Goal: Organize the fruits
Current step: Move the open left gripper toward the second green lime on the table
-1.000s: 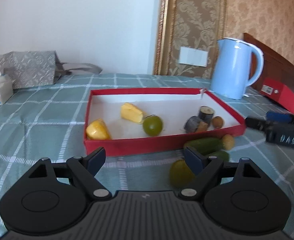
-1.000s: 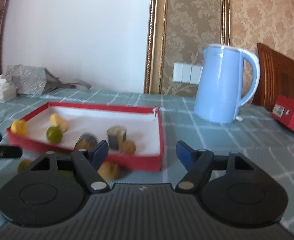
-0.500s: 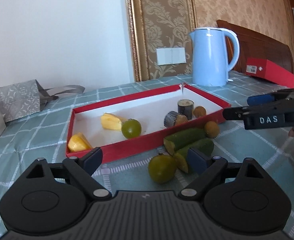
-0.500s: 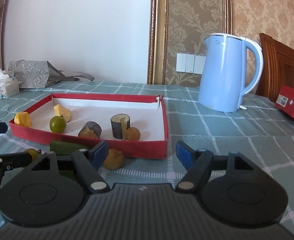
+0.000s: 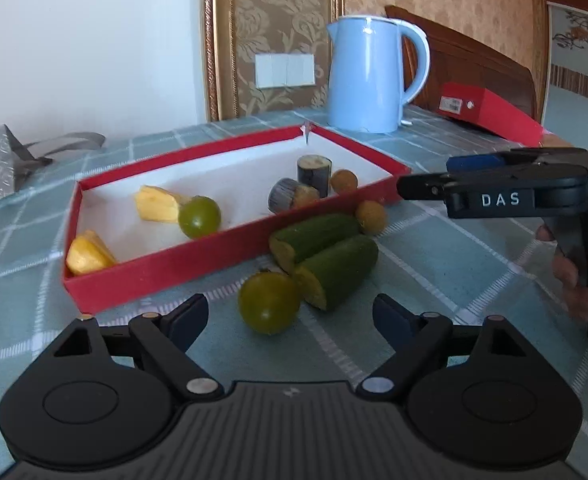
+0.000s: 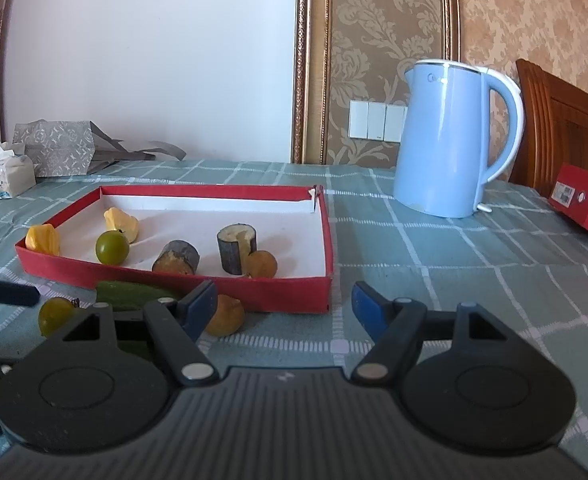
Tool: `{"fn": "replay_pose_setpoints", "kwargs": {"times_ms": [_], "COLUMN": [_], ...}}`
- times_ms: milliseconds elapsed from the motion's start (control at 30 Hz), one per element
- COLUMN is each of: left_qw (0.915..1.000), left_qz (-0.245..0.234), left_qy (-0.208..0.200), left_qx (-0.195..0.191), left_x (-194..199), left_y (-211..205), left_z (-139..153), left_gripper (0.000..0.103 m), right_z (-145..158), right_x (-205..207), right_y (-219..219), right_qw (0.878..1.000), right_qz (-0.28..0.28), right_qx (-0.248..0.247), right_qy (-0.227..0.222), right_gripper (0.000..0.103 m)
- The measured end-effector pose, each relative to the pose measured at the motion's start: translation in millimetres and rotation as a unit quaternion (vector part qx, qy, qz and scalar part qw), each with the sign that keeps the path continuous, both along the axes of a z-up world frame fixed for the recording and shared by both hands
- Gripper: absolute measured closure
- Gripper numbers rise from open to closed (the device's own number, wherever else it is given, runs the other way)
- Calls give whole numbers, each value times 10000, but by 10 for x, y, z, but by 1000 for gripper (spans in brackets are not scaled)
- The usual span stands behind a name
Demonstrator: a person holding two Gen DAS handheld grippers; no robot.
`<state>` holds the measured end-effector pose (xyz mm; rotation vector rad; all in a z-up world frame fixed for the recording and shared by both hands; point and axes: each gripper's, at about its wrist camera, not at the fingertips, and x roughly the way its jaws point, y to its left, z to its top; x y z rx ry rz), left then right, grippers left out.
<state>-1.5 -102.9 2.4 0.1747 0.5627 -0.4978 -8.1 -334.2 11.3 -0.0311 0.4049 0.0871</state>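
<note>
Inside the red tray point(image 5: 166, 268), two yellow fruit pieces, a green tomato point(image 5: 199, 217), two cane stubs and a longan are found. Outside its near edge, a second green tomato point(image 5: 269, 302), two cucumber halves point(image 5: 334, 266) and a longan point(image 5: 370, 217) remain. The left gripper point(image 5: 290, 314) is tilted downward toward that tomato, jaws wide, closing, nothing clamped. The right gripper point(image 6: 284, 300) is held part-open, empty.

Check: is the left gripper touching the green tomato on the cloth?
Apart. The left wrist view shows the tomato lying ahead of the closing left gripper, bare cloth beside each finger.
</note>
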Motion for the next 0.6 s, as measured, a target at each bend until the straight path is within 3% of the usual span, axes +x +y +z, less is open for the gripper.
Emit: {"fn": "replay_pose_setpoints", "kwargs": {"times_ms": [67, 133, 200, 600], "left_qw": [10000, 9996, 9996, 9976], "left_qz": [-44, -96, -109, -637], "left_qy": [54, 255, 256, 231], "left_qx": [49, -40, 8, 135], "left_x": [44, 123, 166, 218], "left_y": [-28, -25, -24, 112], "left_z": [-19, -37, -42, -35], "left_gripper": [14, 30, 34, 37], "right_z": [4, 6, 4, 6], "right_x": [-4, -10, -10, -11], "right_y": [-2, 2, 1, -8], "right_qw": [10000, 10000, 10000, 10000], "right_qz": [-2, -9, -11, 4], "right_qx": [6, -9, -4, 54], "right_qy": [-13, -33, -28, -5], "right_gripper": [31, 31, 31, 31]}}
